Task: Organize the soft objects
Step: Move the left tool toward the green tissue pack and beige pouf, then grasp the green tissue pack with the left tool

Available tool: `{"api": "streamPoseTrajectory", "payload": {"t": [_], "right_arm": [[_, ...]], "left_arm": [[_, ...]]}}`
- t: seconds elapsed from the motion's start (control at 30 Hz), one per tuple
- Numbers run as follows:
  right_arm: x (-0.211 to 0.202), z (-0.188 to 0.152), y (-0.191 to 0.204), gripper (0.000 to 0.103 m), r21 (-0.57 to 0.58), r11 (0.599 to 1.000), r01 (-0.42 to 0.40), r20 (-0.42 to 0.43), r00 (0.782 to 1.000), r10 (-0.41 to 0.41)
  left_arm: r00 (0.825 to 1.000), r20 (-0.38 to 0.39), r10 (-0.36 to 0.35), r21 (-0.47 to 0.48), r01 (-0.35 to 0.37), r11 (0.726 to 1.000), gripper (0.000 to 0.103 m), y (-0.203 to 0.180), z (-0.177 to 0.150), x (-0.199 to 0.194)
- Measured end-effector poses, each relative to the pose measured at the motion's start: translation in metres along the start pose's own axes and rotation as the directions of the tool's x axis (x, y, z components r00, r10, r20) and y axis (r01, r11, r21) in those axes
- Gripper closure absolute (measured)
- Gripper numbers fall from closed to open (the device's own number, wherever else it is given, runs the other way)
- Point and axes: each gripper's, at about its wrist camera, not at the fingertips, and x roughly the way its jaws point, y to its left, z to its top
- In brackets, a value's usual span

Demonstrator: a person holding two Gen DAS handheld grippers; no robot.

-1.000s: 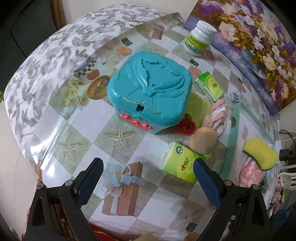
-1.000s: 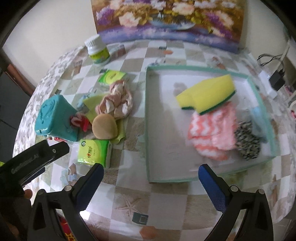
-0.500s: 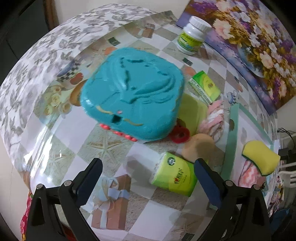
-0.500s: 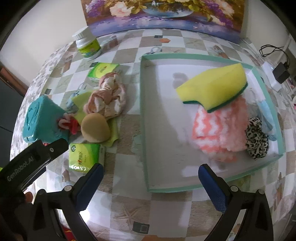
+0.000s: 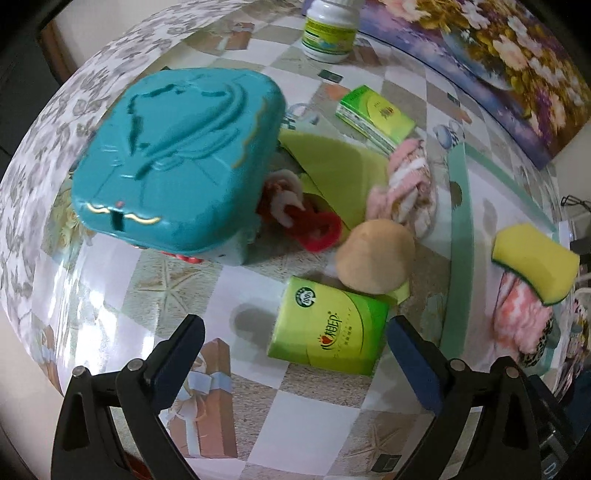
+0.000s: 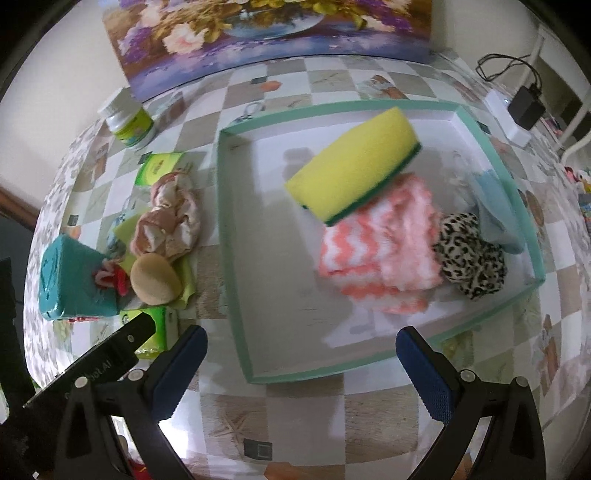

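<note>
My left gripper (image 5: 295, 354) is open and hangs just short of a green tissue pack (image 5: 327, 332) lying on the table. Behind the pack sit a tan round puff (image 5: 375, 256), a pink cloth (image 5: 406, 192), a yellow-green cloth (image 5: 332, 162) and a red ring toy (image 5: 317, 232). The teal-rimmed tray (image 6: 236, 258) holds a yellow sponge (image 6: 354, 170), a pink zigzag cloth (image 6: 384, 243), a leopard scrunchie (image 6: 469, 254) and a light blue cloth (image 6: 495, 210). My right gripper (image 6: 301, 369) is open over the tray's near edge, empty.
A teal plastic box (image 5: 177, 162) stands left of the pile. A second green tissue pack (image 5: 375, 114) and a white pill bottle (image 5: 328, 29) lie farther back. A flower painting (image 6: 266, 33) leans at the table's far edge. A charger and cable (image 6: 524, 107) lie at right.
My left gripper has moved forward and right, bringing the green tissue pack close between its open fingers. My right gripper has advanced toward the tray.
</note>
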Motion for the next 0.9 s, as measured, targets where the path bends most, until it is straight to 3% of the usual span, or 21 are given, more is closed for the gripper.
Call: {"api": "streamPoseTrajectory", "payload": {"t": [0.3, 0.4, 0.53, 0.9], "right_arm": [[0.0, -0.001, -0.002, 0.0, 0.006, 1.0, 0.017, -0.005, 1.0, -0.017], [0.0, -0.001, -0.002, 0.0, 0.003, 1.0, 0.02, -0.008, 1.0, -0.02], [0.0, -0.001, -0.001, 0.0, 0.001, 1.0, 0.023, -0.008, 1.0, -0.023], [0.0, -0.001, 0.001, 0.0, -0.009, 1.0, 0.022, -0.004, 1.0, -0.022]], "left_arm": [[1.0, -0.023, 0.015, 0.056, -0.014, 0.998, 0.008, -0.027, 0.0, 0.011], [1.0, -0.025, 0.016, 0.056, -0.015, 0.998, 0.015, -0.034, -0.002, 0.013], [0.999, -0.036, -0.007, 0.046, 0.009, 0.999, 0.035, -0.029, -0.001, 0.011], [0.998, -0.033, -0.051, -0.026, 0.05, 0.998, 0.036, 0.005, -0.004, -0.001]]}}
